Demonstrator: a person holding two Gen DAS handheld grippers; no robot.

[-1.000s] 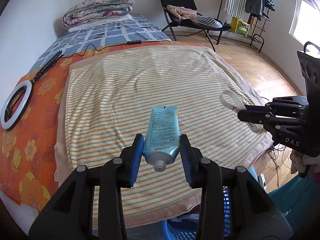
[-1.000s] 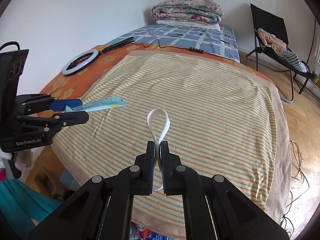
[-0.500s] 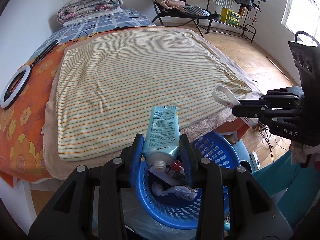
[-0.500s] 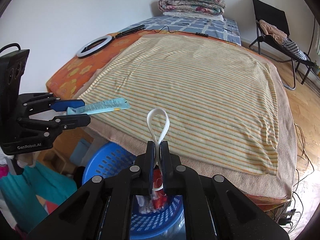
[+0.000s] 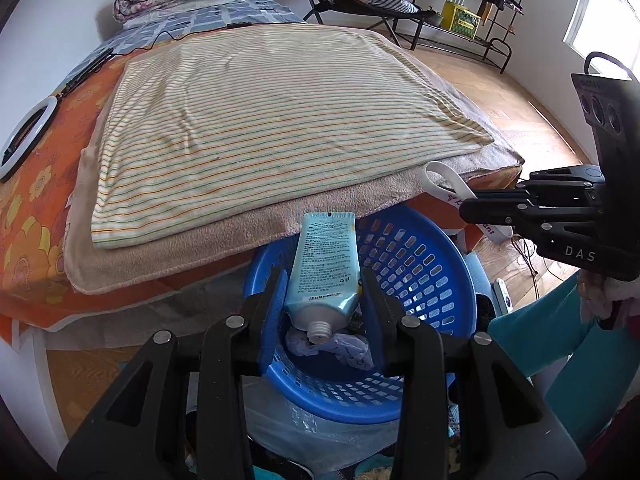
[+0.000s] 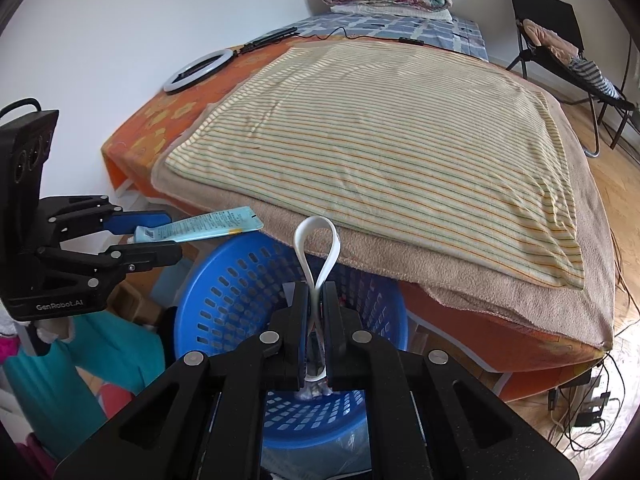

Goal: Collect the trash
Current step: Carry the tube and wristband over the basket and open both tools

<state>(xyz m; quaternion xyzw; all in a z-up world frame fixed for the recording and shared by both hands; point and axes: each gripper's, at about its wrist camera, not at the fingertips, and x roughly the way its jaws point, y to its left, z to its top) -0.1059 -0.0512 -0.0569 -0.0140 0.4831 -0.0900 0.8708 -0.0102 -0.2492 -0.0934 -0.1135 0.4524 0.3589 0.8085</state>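
Light-blue squeeze tube (image 5: 325, 264), cap end toward the camera, clamped between the blue pads of the left gripper (image 5: 324, 300) above the blue perforated basket (image 5: 432, 276). White looped strip (image 6: 317, 254), pinched near its ends by the right gripper (image 6: 316, 320), loop upright over the same basket (image 6: 224, 304). Crumpled paper scraps (image 5: 344, 346) lie in the basket bottom. The basket stands on the floor just beside the bed's striped blanket (image 5: 272, 112); a ring light (image 6: 198, 69) lies on the orange sheet.
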